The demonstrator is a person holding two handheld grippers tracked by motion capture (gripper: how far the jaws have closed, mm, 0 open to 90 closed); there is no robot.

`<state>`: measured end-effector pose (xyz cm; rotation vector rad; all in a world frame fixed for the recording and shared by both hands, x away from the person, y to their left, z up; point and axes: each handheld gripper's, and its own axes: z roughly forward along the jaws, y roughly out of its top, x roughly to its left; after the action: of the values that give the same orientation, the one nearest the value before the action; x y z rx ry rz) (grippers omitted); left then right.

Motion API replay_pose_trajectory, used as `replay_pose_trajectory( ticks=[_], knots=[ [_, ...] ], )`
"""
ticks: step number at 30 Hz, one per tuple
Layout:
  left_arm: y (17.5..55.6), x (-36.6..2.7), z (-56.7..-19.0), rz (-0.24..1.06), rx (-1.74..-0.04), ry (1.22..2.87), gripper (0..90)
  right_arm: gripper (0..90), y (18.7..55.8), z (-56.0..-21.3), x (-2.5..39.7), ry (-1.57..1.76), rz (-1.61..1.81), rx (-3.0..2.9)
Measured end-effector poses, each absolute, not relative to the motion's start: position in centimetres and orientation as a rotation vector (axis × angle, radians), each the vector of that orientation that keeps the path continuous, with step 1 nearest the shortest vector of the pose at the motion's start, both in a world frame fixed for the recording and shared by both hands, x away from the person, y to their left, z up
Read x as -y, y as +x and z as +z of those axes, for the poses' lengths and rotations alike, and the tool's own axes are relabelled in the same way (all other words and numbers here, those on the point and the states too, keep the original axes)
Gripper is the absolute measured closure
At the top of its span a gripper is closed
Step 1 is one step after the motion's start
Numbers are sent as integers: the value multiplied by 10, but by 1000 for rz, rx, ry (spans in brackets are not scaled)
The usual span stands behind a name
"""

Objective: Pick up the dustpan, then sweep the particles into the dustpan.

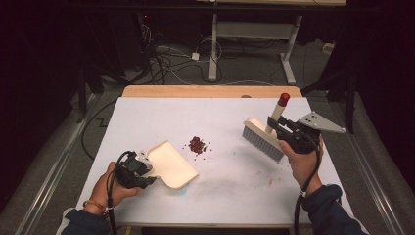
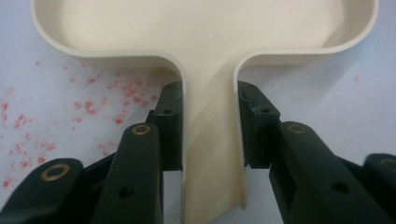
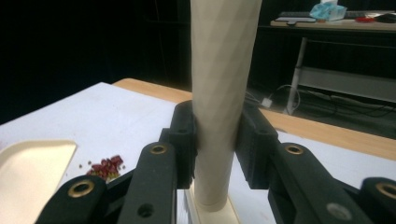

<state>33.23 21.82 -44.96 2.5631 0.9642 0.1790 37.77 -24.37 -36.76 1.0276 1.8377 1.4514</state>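
Smooth cream plastic dustpan; bristled brush; small red bits

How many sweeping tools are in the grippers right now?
2. The dustpan lies flat on the table, its handle in the left gripper. The brush hangs above the table at the right, its handle in the right gripper.

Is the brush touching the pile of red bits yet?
Apart. The high view shows bare white table between the brush, held by the right gripper, and the red bits.
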Motion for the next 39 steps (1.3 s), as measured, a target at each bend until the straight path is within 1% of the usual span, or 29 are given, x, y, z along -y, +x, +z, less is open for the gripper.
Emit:
replay_pose_trajectory(
  ticks=[7,22,24,39],
  knots=[
    [332,-217,-450,184,-960,2563,640,712,398,-367,214,1002,1430,-1848],
    [331,-217,-452,186,-958,2566,640,712,427,-379,182,1041,1406,-1872],
    [332,-217,-452,183,-958,2565,640,713,432,-380,172,1024,1380,-1885],
    [334,-215,-455,188,-955,2578,640,712,445,-387,126,979,1328,-1912]
  ],
)
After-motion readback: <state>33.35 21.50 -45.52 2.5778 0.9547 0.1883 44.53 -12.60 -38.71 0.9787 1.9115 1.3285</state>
